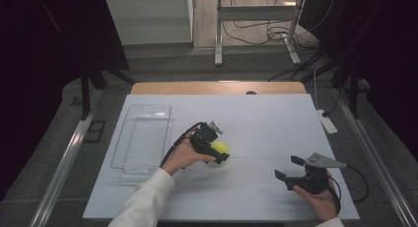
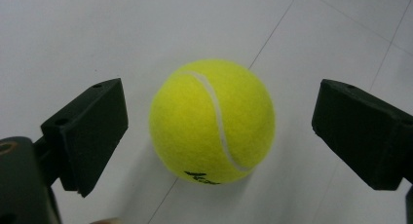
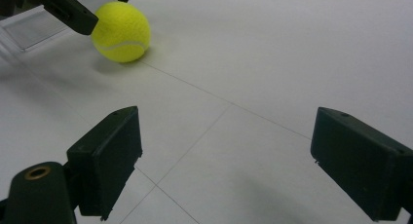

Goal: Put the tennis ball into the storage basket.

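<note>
One tennis ball (image 2: 212,121) rests on the white table (image 1: 266,123), centred between my left gripper's (image 2: 219,131) spread jaws, untouched. My right gripper (image 1: 288,168), also open, hovers well apart. One clear tray (image 1: 143,135) lies beside.

I see a white sheet (image 1: 276,118) covering the wooden bench (image 1: 217,87), grey floor (image 1: 162,64) beyond, black curtains (image 1: 44,49) at both sides, and a metal stand (image 1: 218,34) with loose cables (image 1: 256,32) behind.
</note>
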